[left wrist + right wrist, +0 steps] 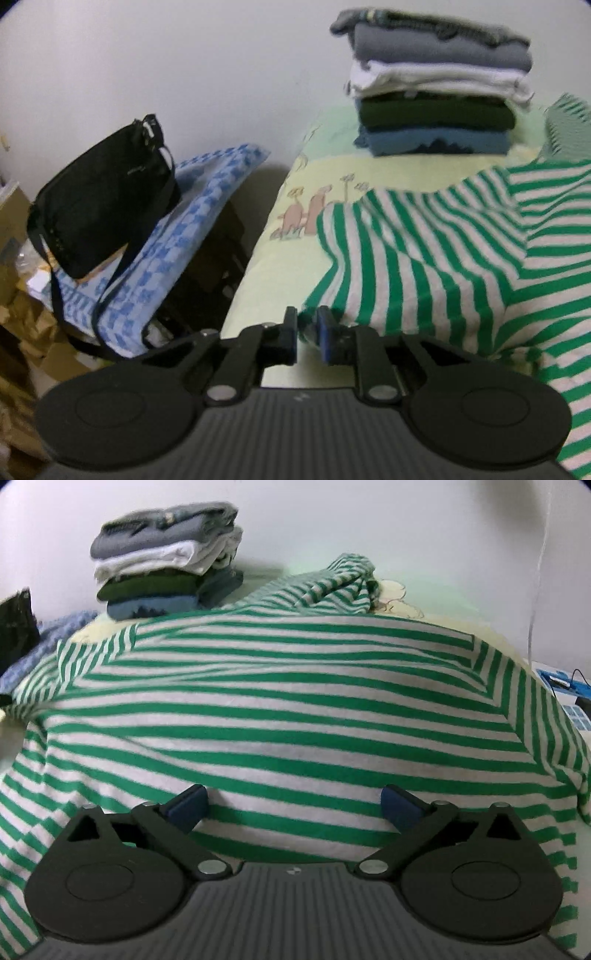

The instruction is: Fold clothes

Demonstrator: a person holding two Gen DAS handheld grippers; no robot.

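Observation:
A green-and-white striped shirt (288, 709) lies spread on the pale yellow-green bed sheet (266, 266); it also shows in the left wrist view (443, 258). My left gripper (307, 336) is nearly shut, with the shirt's left edge pinched between its jaws. My right gripper (293, 808) is wide open just above the shirt's near part, holding nothing. One sleeve (343, 579) is bunched at the far side.
A stack of folded clothes (436, 85) stands at the far end of the bed by the white wall, also in the right wrist view (166, 561). A black bag (103, 199) rests on a blue checkered towel (177, 236) left of the bed. Cardboard boxes (22, 314) lie below.

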